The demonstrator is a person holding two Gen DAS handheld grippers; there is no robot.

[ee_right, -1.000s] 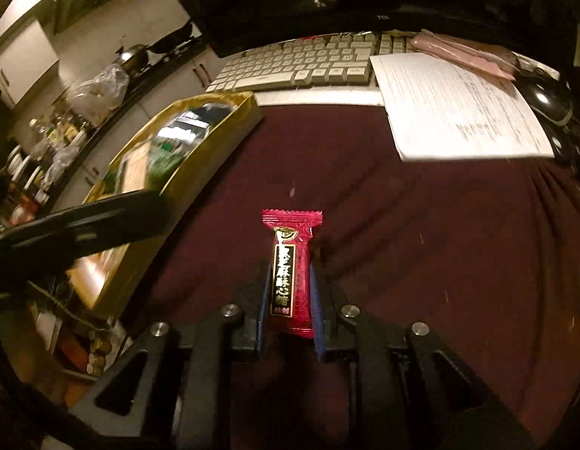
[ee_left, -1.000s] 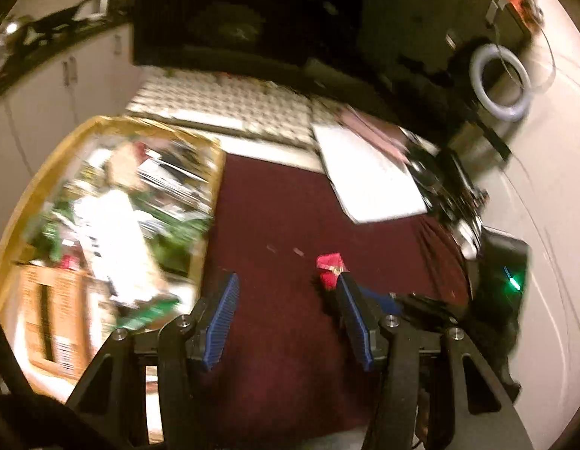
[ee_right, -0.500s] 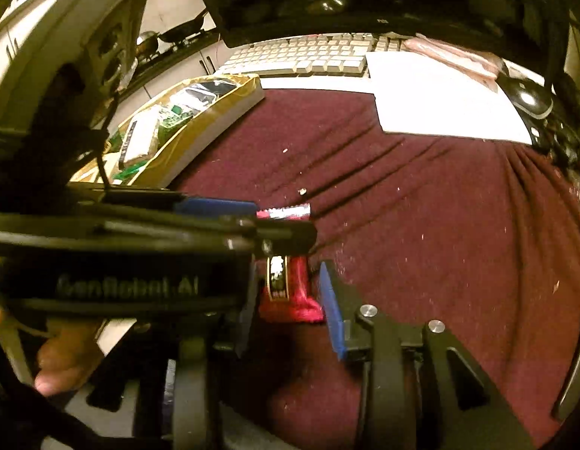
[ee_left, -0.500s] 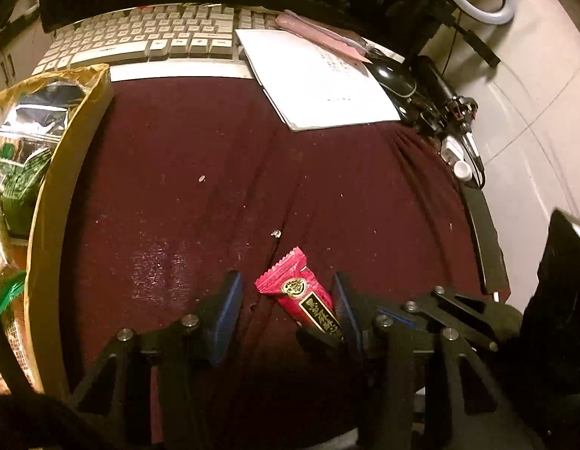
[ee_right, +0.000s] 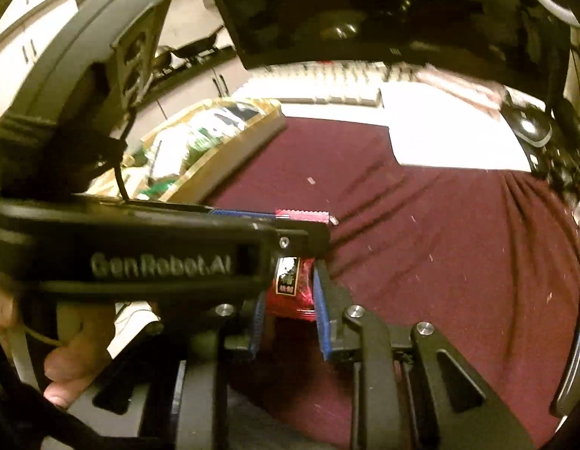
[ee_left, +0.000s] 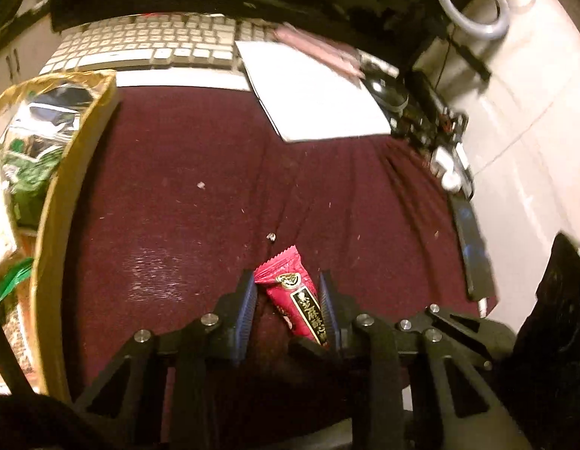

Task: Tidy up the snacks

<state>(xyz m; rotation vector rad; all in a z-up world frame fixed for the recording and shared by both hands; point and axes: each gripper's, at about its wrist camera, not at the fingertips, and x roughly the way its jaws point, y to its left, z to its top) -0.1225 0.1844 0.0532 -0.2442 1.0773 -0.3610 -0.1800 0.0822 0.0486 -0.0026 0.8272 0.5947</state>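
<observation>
One red snack packet (ee_left: 297, 300) sits pinched between both fingers of the left gripper (ee_left: 288, 292), the right gripper (ee_right: 288, 300) apart around its other end.

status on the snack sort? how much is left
Done: the gold box already holds a pile of packets. In hand: one red snack packet sits between the fingers of both the left gripper and the right gripper, like a handover; whether either is clamped tight isn't clear. Left: getting this packet into the box. No other loose snacks show on the maroon cloth.
</observation>
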